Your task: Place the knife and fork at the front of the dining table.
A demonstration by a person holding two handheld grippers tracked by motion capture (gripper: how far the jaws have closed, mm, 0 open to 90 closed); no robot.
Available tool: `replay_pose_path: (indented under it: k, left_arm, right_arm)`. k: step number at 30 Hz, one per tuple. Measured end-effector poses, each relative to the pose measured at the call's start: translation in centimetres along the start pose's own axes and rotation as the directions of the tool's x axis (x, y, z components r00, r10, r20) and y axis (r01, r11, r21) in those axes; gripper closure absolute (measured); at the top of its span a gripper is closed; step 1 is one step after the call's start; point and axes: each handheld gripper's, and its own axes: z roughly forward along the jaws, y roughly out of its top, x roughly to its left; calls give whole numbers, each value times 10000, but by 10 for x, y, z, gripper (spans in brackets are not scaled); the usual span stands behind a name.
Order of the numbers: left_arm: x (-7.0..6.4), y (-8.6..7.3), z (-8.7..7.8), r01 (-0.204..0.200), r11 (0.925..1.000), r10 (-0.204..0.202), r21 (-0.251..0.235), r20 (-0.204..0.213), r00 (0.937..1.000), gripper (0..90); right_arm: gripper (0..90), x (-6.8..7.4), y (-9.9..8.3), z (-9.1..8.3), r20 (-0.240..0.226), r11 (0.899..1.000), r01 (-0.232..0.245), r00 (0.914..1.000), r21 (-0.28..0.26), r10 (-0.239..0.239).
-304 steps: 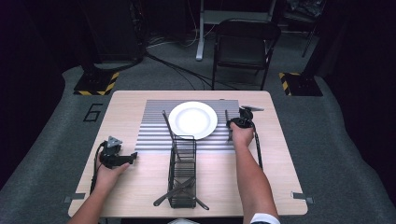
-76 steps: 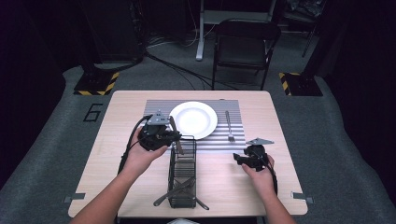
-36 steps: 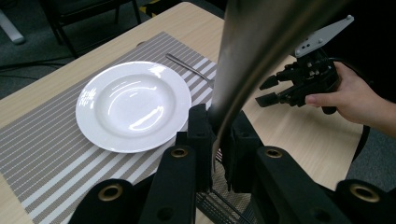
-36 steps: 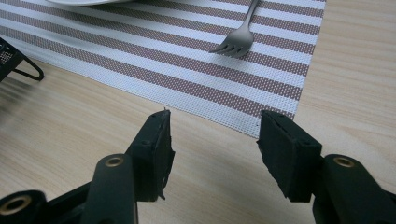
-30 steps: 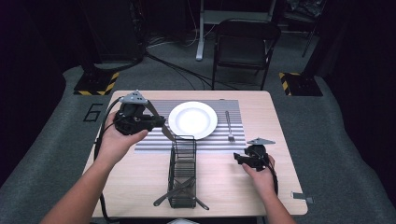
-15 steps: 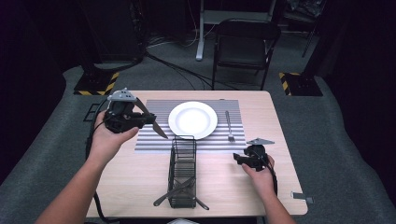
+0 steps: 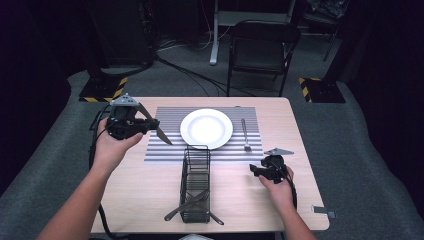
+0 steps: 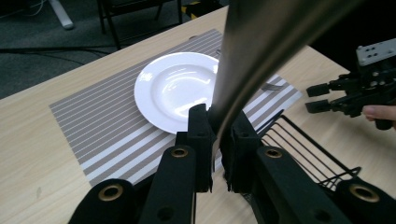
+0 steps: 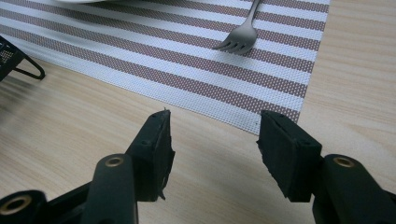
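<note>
My left gripper (image 7: 150, 125) hovers over the left edge of the striped placemat (image 7: 165, 150), shut on a metal knife (image 7: 162, 136). In the left gripper view the jaws (image 8: 217, 135) pinch the knife (image 8: 261, 46), whose flat blade rises toward the camera. A white plate (image 7: 206, 128) sits on the mat's middle, and a fork (image 7: 245, 134) lies to its right. My right gripper (image 7: 255, 171) rests low over bare table near the mat's right front corner, open and holding nothing. The right gripper view shows its jaws (image 9: 212, 140) apart, with the fork (image 9: 240, 39) ahead of them.
A black wire caddy (image 7: 196, 185) stands in front of the plate, with dark utensils (image 7: 175, 212) lying in its near end and poking out. A folding chair (image 7: 262, 50) and cables are on the floor beyond the table.
My left gripper has carried the knife from beside the caddy up and to the left, out over the mat's left edge. The right gripper has stayed in place, open.
</note>
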Motion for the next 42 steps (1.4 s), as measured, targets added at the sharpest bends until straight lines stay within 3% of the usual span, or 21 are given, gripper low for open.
replay_pose_path:
  k: [16, 21, 25, 32, 38, 39, 40, 42]
  left_arm:
    - [26, -32, 31, 402, 9984, -374, 401, -684, 9970, 824]
    - [32, -42, 41, 597, 9971, -561, 467, -751, 9956, 824]
    - [38, -51, 49, 777, 9955, -731, 545, -813, 9940, 824]
    - [45, -65, 60, 1205, 9895, -1124, 803, -985, 9888, 824]
    - [48, -73, 70, 1331, 9870, -1226, 903, -1139, 9859, 824]
    - [47, -75, 72, 1510, 9847, -1402, 874, -1184, 9830, 824]
    - [49, -75, 74, 1371, 9853, -1246, 1015, -1202, 9849, 824]
    - [51, -76, 76, 1538, 9851, -1437, 769, -1232, 9819, 824]
  right_arm:
    - [442, -1, 0, 0, -24, 9999, 110, 9999, 36, -110]
    - [442, 1, 0, 1, -36, 10000, -59, 10000, 50, 60]
    - [442, -1, 0, 1, -31, 9999, 112, 9999, 44, -112]
    - [442, -1, 0, 1, -62, 10000, 53, 10000, 48, -52]
    - [442, 0, -1, 1, -61, 9999, -6, 10000, 131, 7]
    - [442, 0, -1, 1, -61, 9999, -6, 10000, 131, 7]
    - [442, 0, -1, 2, -63, 9999, -19, 10000, 126, 19]
    - [442, 0, -1, 2, -62, 9999, 4, 10000, 127, -3]
